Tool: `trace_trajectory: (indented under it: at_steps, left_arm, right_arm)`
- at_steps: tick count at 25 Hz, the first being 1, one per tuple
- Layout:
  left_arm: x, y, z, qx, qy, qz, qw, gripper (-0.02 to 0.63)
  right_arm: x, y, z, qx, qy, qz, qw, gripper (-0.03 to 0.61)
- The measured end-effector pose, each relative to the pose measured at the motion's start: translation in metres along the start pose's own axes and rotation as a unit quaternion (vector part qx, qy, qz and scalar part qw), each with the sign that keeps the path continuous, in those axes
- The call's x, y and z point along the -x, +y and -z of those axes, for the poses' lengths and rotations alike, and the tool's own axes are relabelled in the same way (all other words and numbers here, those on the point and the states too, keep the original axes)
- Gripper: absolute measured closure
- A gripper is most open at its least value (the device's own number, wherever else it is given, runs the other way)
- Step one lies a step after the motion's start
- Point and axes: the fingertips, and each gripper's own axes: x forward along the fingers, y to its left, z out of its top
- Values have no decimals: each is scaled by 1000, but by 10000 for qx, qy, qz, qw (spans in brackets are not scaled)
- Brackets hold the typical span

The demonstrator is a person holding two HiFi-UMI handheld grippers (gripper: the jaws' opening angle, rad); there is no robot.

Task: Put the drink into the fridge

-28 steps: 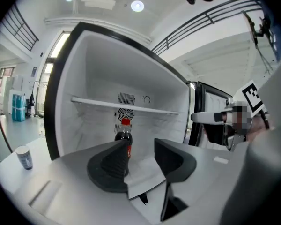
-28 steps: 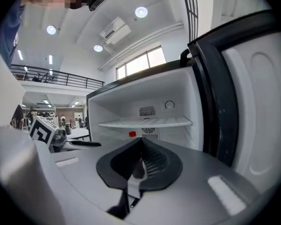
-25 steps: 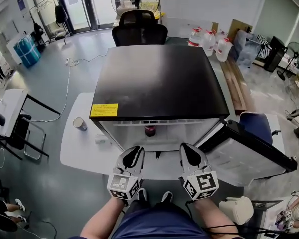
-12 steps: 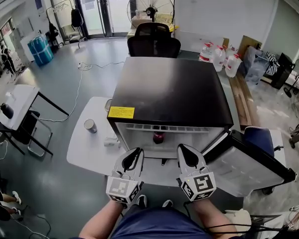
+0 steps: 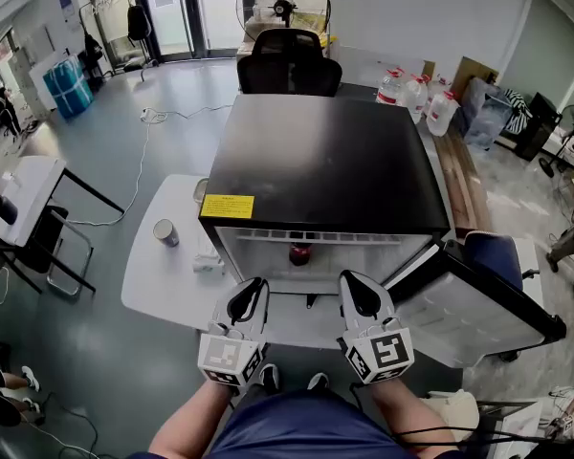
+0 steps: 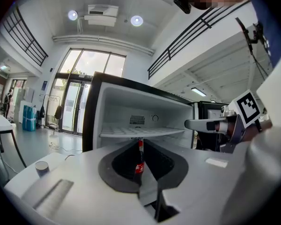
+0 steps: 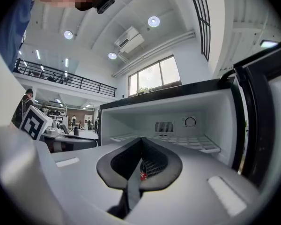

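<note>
The drink (image 5: 298,253) already stands inside the fridge (image 5: 325,161), on its floor under the shelf. The door (image 5: 478,304) hangs open at the right, so shutting it looks like all that's left. The left tool (image 5: 252,292) and the right tool (image 5: 357,292) are both pressed together, empty, just outside the opening. Compared with a second ago, the drink and door sit unchanged.

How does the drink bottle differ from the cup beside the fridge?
The bottle stands inside the open fridge; the cup stands outside on the white table, left of it. The bottle is dark with a red label; the cup is pale. Both are upright.
</note>
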Motion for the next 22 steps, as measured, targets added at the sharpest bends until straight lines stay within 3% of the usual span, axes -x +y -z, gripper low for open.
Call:
trace_trajectory:
  at_steps: [22]
  left_arm:
    - [-9, -6, 17, 101, 194, 153, 9996, 581]
  right_arm:
    - [3, -2, 2, 12, 55, 2, 10000, 572]
